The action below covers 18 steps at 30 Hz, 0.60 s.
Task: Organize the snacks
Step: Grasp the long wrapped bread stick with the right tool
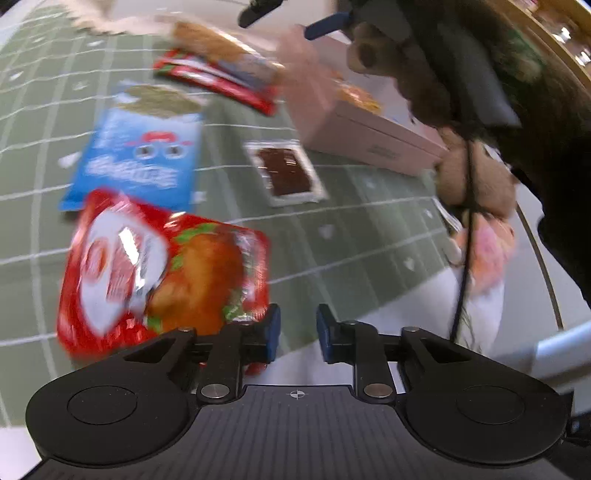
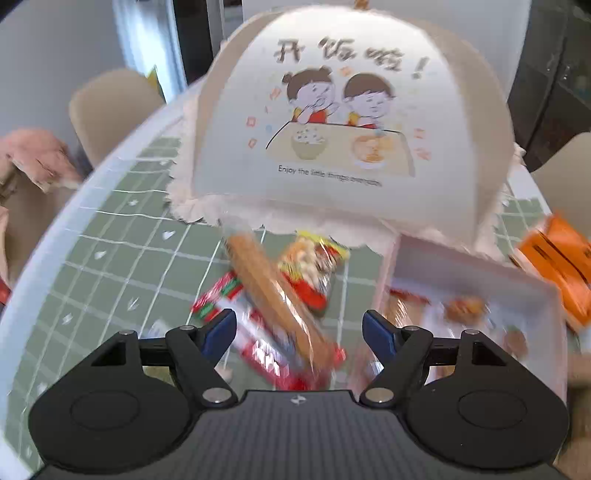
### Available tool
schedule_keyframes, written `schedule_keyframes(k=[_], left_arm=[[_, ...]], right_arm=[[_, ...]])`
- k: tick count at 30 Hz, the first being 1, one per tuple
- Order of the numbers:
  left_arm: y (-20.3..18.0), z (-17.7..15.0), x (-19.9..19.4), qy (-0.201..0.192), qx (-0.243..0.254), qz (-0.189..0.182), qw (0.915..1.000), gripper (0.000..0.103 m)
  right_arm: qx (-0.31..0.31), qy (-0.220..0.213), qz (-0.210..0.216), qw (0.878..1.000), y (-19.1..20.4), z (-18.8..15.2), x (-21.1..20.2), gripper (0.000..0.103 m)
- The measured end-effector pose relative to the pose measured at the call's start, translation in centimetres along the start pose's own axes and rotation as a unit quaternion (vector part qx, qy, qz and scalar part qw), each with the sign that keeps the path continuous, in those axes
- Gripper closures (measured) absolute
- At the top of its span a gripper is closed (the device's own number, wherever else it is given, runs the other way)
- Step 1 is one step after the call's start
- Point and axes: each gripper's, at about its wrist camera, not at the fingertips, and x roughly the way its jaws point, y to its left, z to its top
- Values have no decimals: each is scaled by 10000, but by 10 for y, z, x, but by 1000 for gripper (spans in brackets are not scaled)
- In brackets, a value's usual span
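My left gripper (image 1: 297, 330) is open and empty, just right of a red snack bag (image 1: 162, 273) on the green grid tablecloth (image 1: 354, 229). Beyond lie a blue snack bag (image 1: 136, 162), a dark chocolate packet (image 1: 284, 171), long red packets (image 1: 218, 79) and a wrapped biscuit stick (image 1: 221, 48). A pink box (image 1: 369, 136) holds some snacks. My right gripper (image 2: 299, 332) is open and hovers over the biscuit stick (image 2: 273, 291) and red packets (image 2: 258, 350), left of the pink box (image 2: 472, 295). Its blue fingers (image 1: 328, 24) show at the top of the left view.
A large dome food cover (image 2: 351, 122) with a cartoon print stands behind the snacks. An orange carton (image 2: 557, 262) lies at the right. A small red and yellow packet (image 2: 314, 266) lies by the cover. Chairs (image 2: 110, 107) stand around the round table.
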Motion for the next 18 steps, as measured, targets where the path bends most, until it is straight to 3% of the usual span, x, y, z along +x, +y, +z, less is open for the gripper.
schedule_keyframes(k=[6,8,10,13,15,18], left_arm=[[41,-6,-28,-343,-619,932,9931,83],[54,-4,-42,-544,-922,1164,9874,83],[64,-1,-57,-765,-1121,1317,9819,82],[72,9,-82,-1274,-1400,1417,9716,82],[73,17,-91,-1549,-1485,1391,9668,82],[64,40,-89,-1649,-1395,1176,9693,82]], right_arm=[[-95,476,-41,9988,25,4,51,35],[-135,584,-152,9981,29,-7,55,51],[-350,512,-253,9978,33,-20,48,58],[-356,602,406,9967,31,-43,22,72],[-180,685,831,9940,27,-61,4,75],[-95,784,1095,9908,24,-94,-20,75]])
